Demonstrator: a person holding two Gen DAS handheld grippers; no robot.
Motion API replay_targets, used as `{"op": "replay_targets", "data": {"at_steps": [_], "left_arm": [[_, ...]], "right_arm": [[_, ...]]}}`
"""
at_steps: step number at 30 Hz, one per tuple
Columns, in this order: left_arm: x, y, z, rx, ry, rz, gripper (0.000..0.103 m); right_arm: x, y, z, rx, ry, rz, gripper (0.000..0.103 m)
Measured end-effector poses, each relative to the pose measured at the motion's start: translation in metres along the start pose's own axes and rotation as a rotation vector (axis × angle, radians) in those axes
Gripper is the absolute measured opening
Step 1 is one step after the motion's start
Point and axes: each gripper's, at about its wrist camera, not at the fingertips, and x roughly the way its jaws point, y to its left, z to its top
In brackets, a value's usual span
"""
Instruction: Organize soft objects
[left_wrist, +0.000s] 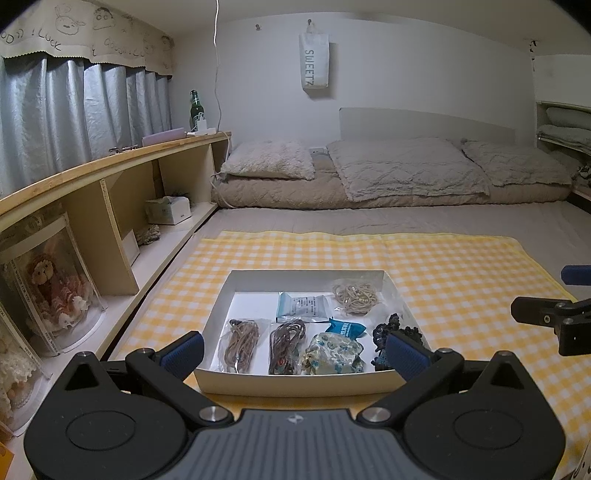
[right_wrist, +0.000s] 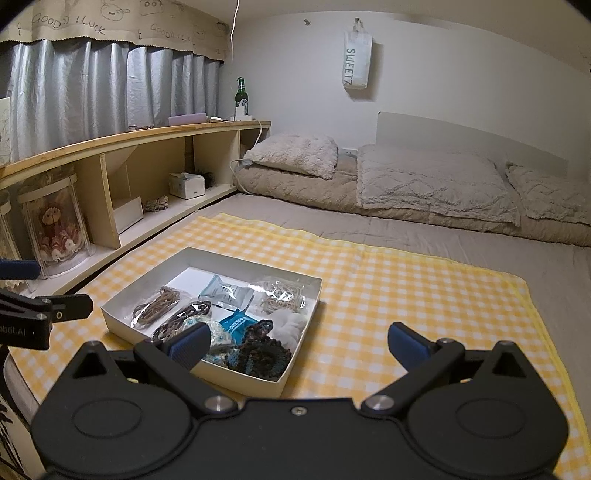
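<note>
From the left wrist camera I see my left gripper (left_wrist: 293, 350) spread wide and holding nothing, poised just before the white box (left_wrist: 295, 382) on the yellow checked cloth (left_wrist: 461, 266); bagged cords (left_wrist: 242, 345), a floral pouch (left_wrist: 332, 352) and a dark scrunchie (left_wrist: 391, 332) lie inside. From the right wrist camera, my right gripper (right_wrist: 299, 347) is equally wide and empty, the box (right_wrist: 258, 386) at its left finger (right_wrist: 190, 345).

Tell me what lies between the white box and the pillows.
Past the white box, only yellow checked cloth, then bare grey bedding up to the pillows. The right wrist view shows it best.
</note>
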Motion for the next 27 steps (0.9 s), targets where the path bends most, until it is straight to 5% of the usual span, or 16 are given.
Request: {"op": "replay_targets", "data": {"at_steps": [27], "left_arm": [[0.0011,-0.0009,-0.0012,0.003,0.004,-0.003,0.103]], "right_arm": [[-0.0003,0.0013,0.0001,0.001,-0.002,0.001,0.103]]}}
